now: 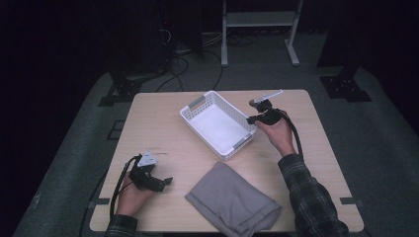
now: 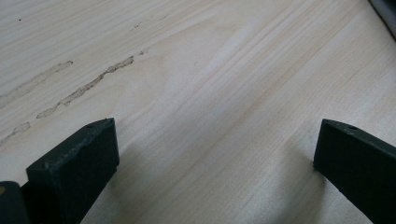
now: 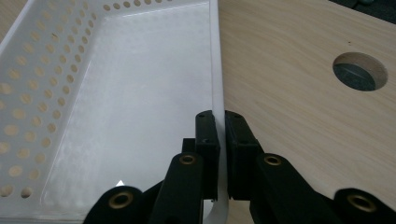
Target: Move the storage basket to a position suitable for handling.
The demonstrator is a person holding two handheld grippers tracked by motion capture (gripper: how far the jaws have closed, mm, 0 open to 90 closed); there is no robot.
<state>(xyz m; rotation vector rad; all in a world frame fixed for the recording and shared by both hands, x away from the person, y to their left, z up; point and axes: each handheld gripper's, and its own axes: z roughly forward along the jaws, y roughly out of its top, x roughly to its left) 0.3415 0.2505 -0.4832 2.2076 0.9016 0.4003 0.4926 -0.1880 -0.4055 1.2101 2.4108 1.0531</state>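
Your right gripper (image 3: 221, 154) pinches the rim of the one white basket (image 1: 217, 123); your left gripper (image 2: 215, 154) rests wide open on the table (image 1: 158, 123). One grey folded cloth (image 1: 232, 200) lies near the basket, nothing blocking.

lab | dark room (image 1: 59, 39) | floor cables (image 1: 197, 64) | equipment stands (image 1: 259, 29)

White basket (image 1: 218, 126) (perforated), grey cloth (image 1: 232, 200)

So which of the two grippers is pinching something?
The right gripper, at the far side of the table. Its jaws are shut on the white basket's side wall. The left gripper has wide-open jaws with only bare table between them.
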